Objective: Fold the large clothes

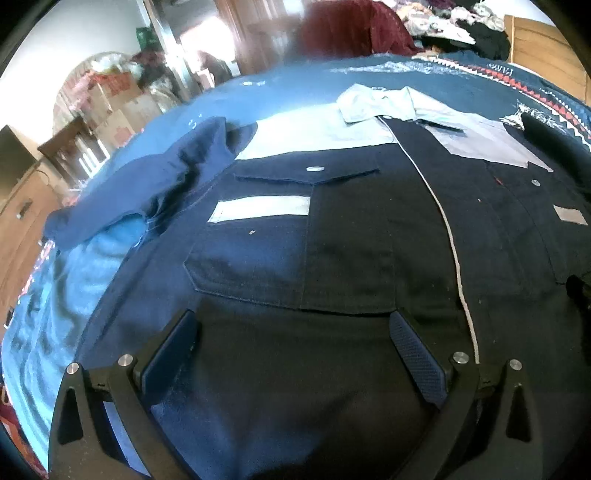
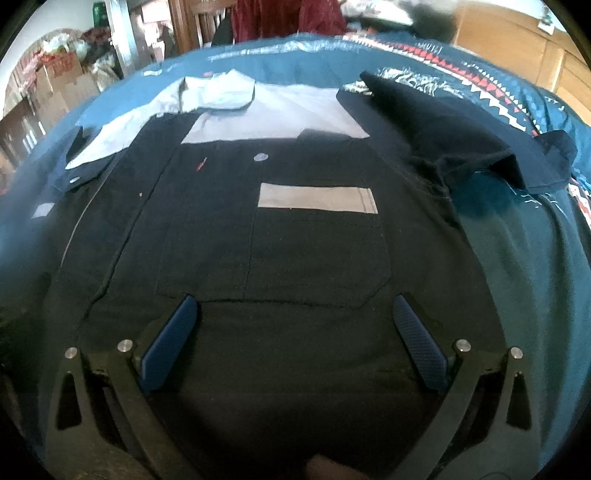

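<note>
A large dark navy work shirt (image 1: 332, 251) with light grey shoulders, a grey collar (image 1: 380, 105) and grey chest stripes lies front up on a blue bedcover. My left gripper (image 1: 295, 325) hovers open over its lower left chest pocket, nothing between the blue pads. The left sleeve (image 1: 147, 184) lies bunched out to the side. In the right wrist view the same shirt (image 2: 295, 240) fills the frame, and my right gripper (image 2: 295, 310) stands open just below the right chest pocket (image 2: 314, 251). The right sleeve (image 2: 461, 129) stretches away toward the patterned border.
The blue bedcover (image 1: 74, 295) has a red and white zigzag border (image 2: 491, 92) at the far right. A wooden headboard (image 2: 509, 44) and heaped clothes (image 1: 461, 26) lie beyond. Cardboard boxes (image 1: 118, 107) and wooden furniture stand at the left.
</note>
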Demonstrator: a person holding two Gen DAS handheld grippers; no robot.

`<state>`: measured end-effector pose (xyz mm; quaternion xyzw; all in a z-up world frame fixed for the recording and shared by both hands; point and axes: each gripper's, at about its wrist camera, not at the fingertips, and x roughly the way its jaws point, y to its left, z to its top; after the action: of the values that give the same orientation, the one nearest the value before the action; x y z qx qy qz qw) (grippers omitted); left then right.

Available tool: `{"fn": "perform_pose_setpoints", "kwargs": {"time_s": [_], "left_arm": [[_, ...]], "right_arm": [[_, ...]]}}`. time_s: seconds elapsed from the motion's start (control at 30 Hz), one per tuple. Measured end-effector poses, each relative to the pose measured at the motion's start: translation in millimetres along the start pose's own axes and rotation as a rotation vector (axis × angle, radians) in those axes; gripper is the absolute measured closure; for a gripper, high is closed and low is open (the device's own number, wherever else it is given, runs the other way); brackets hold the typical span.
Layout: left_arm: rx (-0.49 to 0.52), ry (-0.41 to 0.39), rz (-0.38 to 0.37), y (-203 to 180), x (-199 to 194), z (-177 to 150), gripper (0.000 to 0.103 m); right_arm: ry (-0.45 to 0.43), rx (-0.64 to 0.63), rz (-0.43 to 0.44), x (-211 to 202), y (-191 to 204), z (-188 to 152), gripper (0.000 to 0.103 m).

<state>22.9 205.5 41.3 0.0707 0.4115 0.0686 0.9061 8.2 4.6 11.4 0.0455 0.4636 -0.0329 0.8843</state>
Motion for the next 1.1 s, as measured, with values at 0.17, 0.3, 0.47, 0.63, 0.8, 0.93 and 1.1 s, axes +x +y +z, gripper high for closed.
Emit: {"fn": "perform_pose_setpoints", "kwargs": {"time_s": [0.17,0.3,0.47,0.63,0.8,0.93,1.1], "left_arm": [[-0.052,-0.065,-0.051,2.4,-62.1,22.6,0.008],[-0.095,-0.253,-0.129,16.8,-154.2,49.1,0.0],[-0.124,-0.391,-0.196,41.6,-228.3,60.1,0.0],[-0.18,-0.423,-0.267,58.7,-263.9,49.7,0.0],[-0.223,-0.421,-0.336,69.6,-284.1,60.7,0.0],[-0.235,-0.483,-0.334,68.6,-303.6,63.5,0.0],[-0.222,-0.531,-0.29,58.8,-323.6,66.2,0.0]], "right_arm": [[-0.041,-0.053,0.001,-46.1,15.0,10.0,0.0],[-0.198,-0.108,-0.01,-127.2,30.0,16.6,0.0],[-0.367,-0.163,-0.043,-196.9,44.7,3.0,0.0],[-0.366,-0.14,0.026,-227.1,37.3,5.2,0.0],[-0.362,-0.131,0.041,-237.1,24.2,10.0,0.0],[-0.384,-0.12,0.052,-250.3,14.8,14.5,0.0],[-0.441,-0.134,0.062,-276.9,7.9,22.5,0.0]]}}
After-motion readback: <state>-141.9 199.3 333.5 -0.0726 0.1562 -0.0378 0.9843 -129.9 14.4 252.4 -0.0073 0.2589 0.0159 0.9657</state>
